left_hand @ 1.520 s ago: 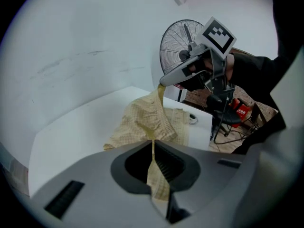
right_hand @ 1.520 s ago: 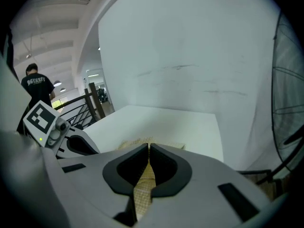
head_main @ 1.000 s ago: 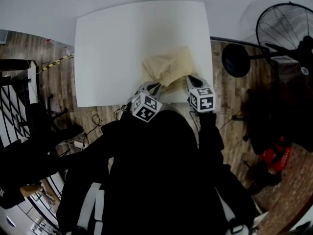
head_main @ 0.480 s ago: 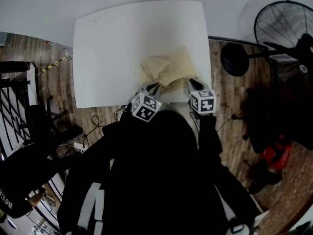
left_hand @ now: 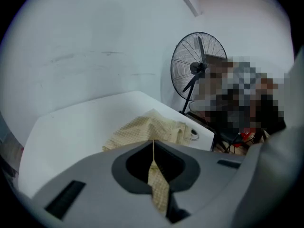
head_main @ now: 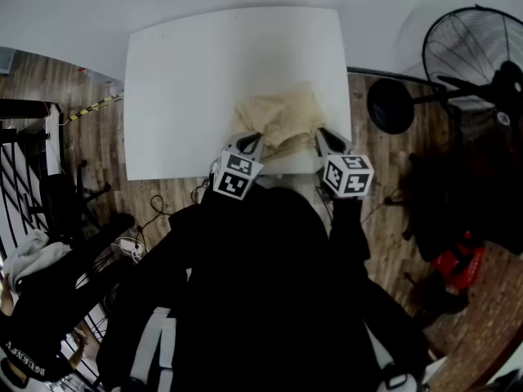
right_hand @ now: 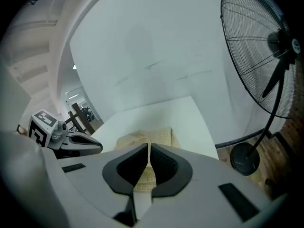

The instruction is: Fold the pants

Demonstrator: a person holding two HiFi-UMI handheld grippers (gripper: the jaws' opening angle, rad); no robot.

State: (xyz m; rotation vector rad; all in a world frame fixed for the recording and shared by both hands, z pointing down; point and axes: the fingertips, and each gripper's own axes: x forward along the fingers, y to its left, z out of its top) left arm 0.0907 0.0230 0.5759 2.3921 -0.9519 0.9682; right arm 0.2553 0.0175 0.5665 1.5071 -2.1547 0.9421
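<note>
The pale yellow checked pants (head_main: 278, 117) lie bunched at the near right part of the white table (head_main: 204, 80). My left gripper (head_main: 249, 143) meets their near left edge, and in the left gripper view it (left_hand: 153, 144) is shut with a strip of the pants (left_hand: 147, 129) pinched between the jaws. My right gripper (head_main: 325, 137) sits at the near right edge. In its own view it (right_hand: 149, 148) is shut to a thin slit, with the pants (right_hand: 142, 139) running in under the jaws. The left gripper (right_hand: 76, 144) shows beside it.
A black standing fan (head_main: 474, 47) with a round base (head_main: 391, 104) stands right of the table on the wood floor. Cables (head_main: 139, 239) and dark furniture (head_main: 65, 202) lie at the left. A white wall runs behind the table.
Both grippers have drawn back a little toward the person. The pants have come with them toward the table's near edge.
</note>
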